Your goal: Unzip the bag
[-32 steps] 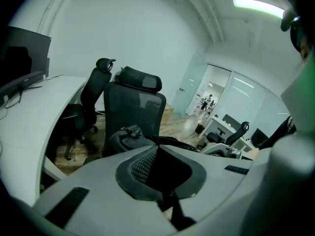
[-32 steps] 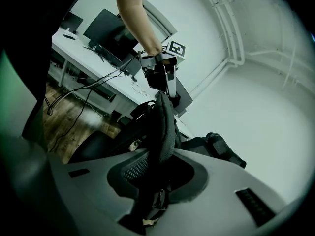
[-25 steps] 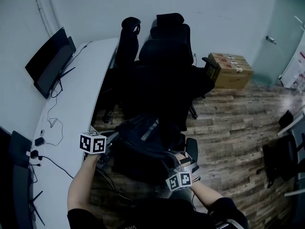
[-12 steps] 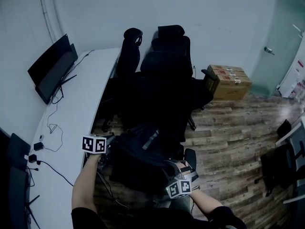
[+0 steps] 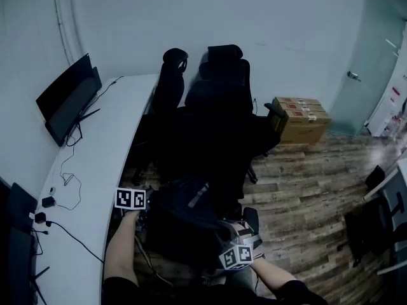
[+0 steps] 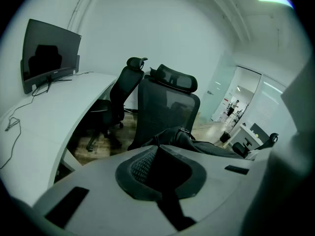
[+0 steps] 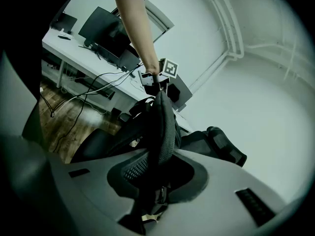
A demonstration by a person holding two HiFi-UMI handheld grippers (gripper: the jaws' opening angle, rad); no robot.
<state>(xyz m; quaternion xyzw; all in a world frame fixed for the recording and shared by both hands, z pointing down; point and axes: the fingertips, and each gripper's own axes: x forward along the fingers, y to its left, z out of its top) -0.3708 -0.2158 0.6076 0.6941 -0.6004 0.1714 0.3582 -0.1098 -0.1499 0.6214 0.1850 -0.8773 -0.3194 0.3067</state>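
The black bag (image 5: pixel 187 208) lies just right of the desk (image 5: pixel 95 157), stretched from 10 to 4 o'clock. The right gripper (image 7: pixel 157 181) clamps its jaws on the bag's padded edge at 4. The left gripper (image 5: pixel 141 216), jaws pinched together at 10, probably nips the zip pull.

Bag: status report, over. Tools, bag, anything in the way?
Left tool shut on bag's top end. Right tool shut on its padded strap. Zipper state unclear. Chairs behind, not blocking.
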